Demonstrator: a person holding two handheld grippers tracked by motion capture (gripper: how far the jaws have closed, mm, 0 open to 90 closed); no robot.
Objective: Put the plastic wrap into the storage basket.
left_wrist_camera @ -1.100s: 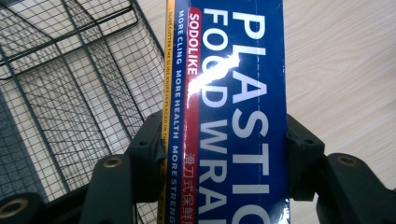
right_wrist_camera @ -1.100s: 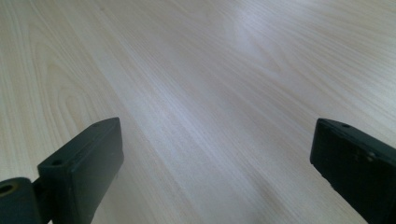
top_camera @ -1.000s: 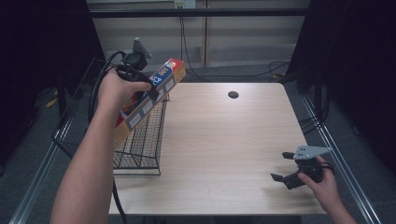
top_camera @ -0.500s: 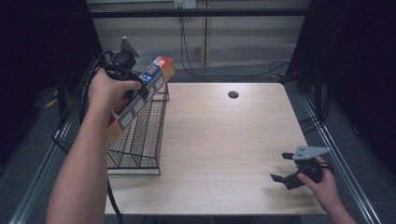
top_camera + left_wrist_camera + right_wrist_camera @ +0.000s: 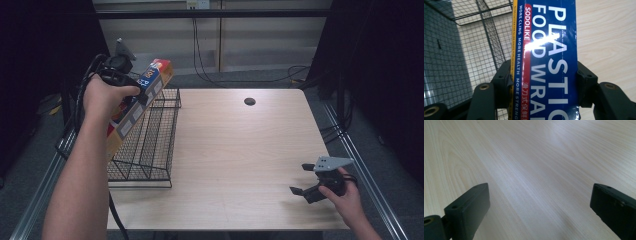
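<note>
1. While the left hand [image 5: 106,97] hovers at the upper left of the high view, the left gripper [image 5: 131,89] is clamped across a long box of plastic food wrap [image 5: 139,102], and that box is up in the air, tilted, with its far end pointing to the upper right.
2. Look at the left gripper view: the two black jaws press on either long side of the box [image 5: 546,62], blue face up, white lettering running up the frame, a red and yellow stripe along its left edge.
3. Below and beside the box sits the black wire basket [image 5: 150,145], at the left edge of the bench [image 5: 240,150]; the box's lower end shows in front of the basket's left side, though whether it touches the wire I cannot tell.
4. Through the left gripper view the basket's mesh [image 5: 474,50] spreads over the left half of the frame, with pale wood at the right.
5. Over at the lower right of the high view, the right hand [image 5: 345,195] rests on the bench with the right gripper [image 5: 300,180] low over the wood, its grey three-cornered plate on top.
6. Its jaws stand wide apart with nothing between them; the right gripper view has one black jaw at lower left, one at lower right, and bare wood grain [image 5: 536,170] between.
7. A small dark round hole [image 5: 249,101] marks the bench top toward the upper middle, well apart from both grippers.
</note>
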